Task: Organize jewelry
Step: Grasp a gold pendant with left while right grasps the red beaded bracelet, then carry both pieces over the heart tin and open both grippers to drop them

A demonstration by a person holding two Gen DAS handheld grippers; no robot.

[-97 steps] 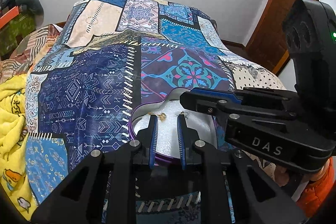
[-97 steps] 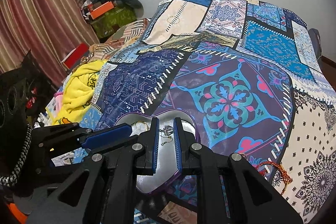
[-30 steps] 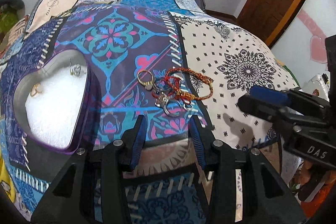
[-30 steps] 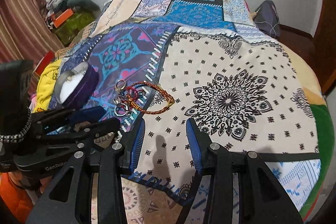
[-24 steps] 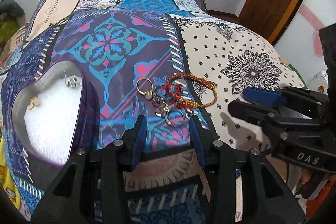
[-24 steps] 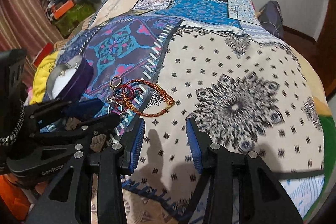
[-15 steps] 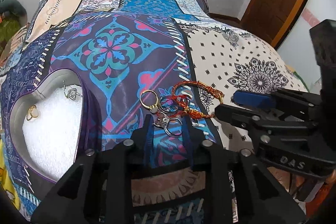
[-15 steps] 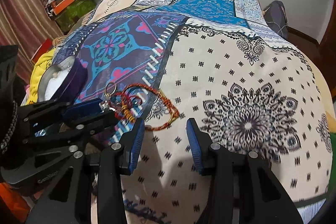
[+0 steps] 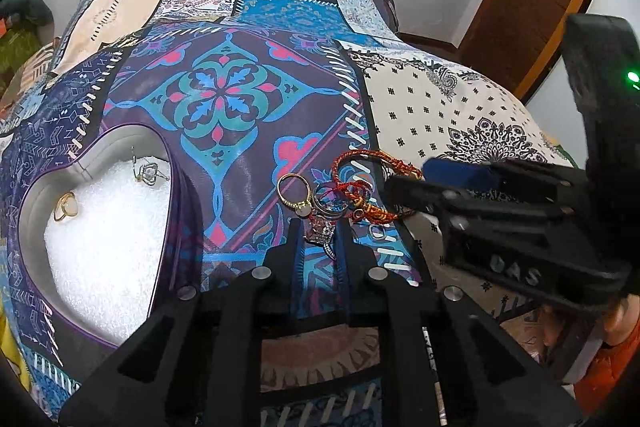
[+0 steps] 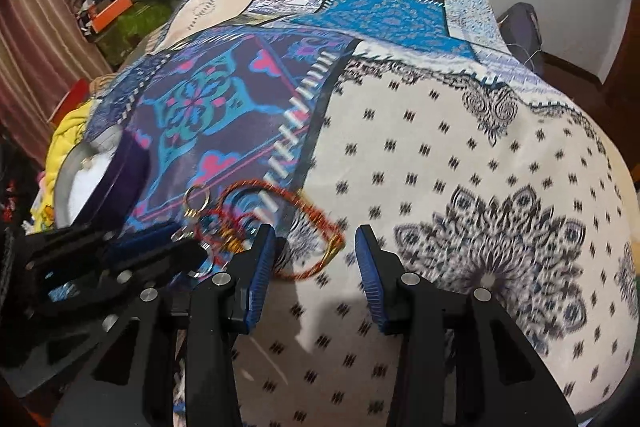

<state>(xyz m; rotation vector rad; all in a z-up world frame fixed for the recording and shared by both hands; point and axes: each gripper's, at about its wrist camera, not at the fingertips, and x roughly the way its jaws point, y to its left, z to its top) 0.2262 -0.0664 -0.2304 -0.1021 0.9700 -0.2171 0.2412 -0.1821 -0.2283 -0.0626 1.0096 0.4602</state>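
Two pieces already sit in the heart-shaped box point(image 9: 100, 227): a gold ring point(image 9: 65, 207) near its left wall and a silver heart charm point(image 9: 149, 173) near its upper lobe. The rest of the jewelry lies in a small heap on the bedspread point(image 9: 240, 131), well to the right of the box: a gold band ring point(image 9: 295, 191), a silver ring point(image 9: 332, 203), a stone-set ring point(image 9: 320, 231) and a red-and-orange thread bracelet point(image 9: 376, 187), tangled together.

Compared with one second ago, the left tool point(image 9: 318, 235) has come down from a wide stance short of the heap and narrowed, so that its tips now stand either side of the stone-set ring. Whether the fingers already press the ring cannot be told; a little gap seems to remain. The right tool point(image 10: 316, 263), level with the box three seconds ago, has swung away and now hovers just right of the heap, jaws wide apart and empty, its left finger point(image 10: 260, 267) beside the bracelet's near loop.

By this reading, sorting has moved on to a third piece: the grasp is forming, and the carry back to the box is yet to come. The tangled thread could drag neighbouring rings along.
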